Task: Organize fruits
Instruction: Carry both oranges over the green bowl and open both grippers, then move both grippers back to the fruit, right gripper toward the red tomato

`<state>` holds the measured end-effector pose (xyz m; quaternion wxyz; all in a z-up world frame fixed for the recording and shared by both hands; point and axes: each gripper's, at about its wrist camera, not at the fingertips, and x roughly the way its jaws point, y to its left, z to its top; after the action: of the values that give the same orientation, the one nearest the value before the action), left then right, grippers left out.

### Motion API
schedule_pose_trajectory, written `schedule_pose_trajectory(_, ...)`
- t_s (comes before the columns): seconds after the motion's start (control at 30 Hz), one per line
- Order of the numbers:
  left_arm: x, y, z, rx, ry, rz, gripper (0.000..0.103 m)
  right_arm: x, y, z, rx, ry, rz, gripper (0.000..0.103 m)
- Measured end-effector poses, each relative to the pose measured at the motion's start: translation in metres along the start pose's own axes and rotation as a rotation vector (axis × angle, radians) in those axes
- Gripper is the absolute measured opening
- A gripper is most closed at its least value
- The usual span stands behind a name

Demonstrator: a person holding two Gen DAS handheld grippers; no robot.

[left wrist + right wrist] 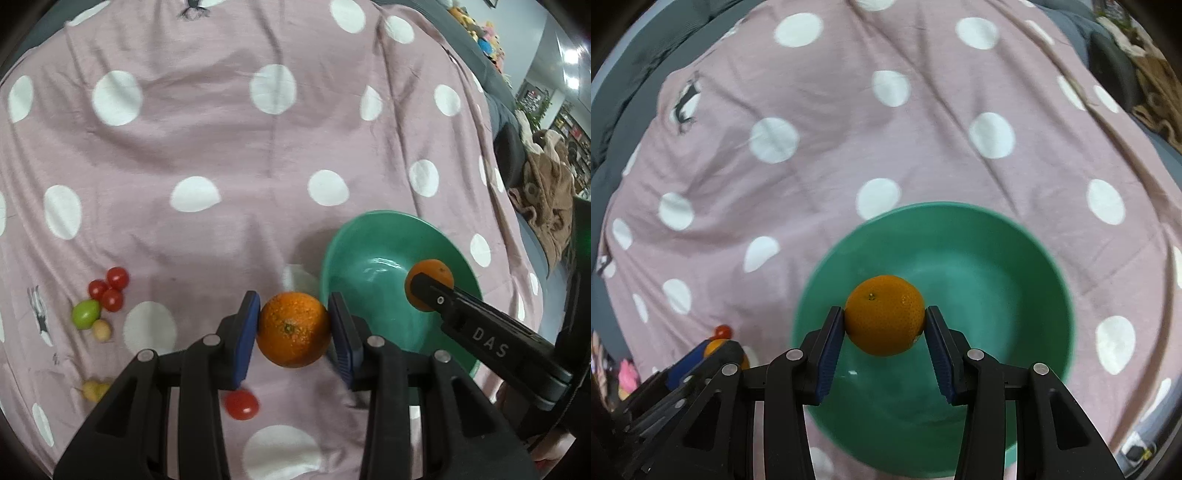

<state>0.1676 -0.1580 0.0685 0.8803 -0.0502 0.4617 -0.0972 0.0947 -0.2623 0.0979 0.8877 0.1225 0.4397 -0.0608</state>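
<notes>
Right wrist view: the right tool (885, 325) grips an orange (884, 319) over the green bowl (1015, 258).

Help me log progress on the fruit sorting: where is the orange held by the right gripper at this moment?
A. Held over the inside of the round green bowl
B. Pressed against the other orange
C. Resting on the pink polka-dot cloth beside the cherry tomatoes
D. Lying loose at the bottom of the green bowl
A: in the right wrist view the right gripper pinches the round orange between its blue pads, above the interior of the round green bowl.
</notes>
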Motion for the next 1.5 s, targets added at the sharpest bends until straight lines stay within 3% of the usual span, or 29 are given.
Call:
schedule_pose_trajectory(0.37, 0.023, -0.032, 0.001, 0.051, 0.024, -0.023, 0.038, 0.007, -0.039, -0.001, 0.083, 0.032, -0.041, 0.046)
schedule_pose_trajectory(0.93, 0.042, -0.057, -0.006, 0.062, 0.085, -0.08, 0.038, 0.01, -0.048, 0.002, 0.094, 0.032, -0.082, 0.046)
schedule_pose_trajectory(1.03, 0.033, -0.054, -0.005, 0.058, 0.067, -0.093, 0.052, 0.005, -0.047, 0.001, 0.085, 0.016, -0.07, 0.046)
schedule_pose_trajectory(1.17, 0.008, -0.037, -0.009, 0.013, 0.023, -0.11, 0.061, -0.004, -0.041, 0.002, 0.078, -0.009, -0.03, 0.066)
schedule_pose_trajectory(1.33, -0.028, 0.011, -0.025, -0.072, -0.023, -0.069, 0.063, -0.018, -0.012, 0.0, 0.027, -0.027, 0.036, 0.066)
schedule_pose_trajectory(1.5, -0.058, 0.077, -0.048, -0.144, -0.048, 0.094, 0.063, -0.027, 0.041, -0.012, -0.087, -0.012, 0.175, 0.066)
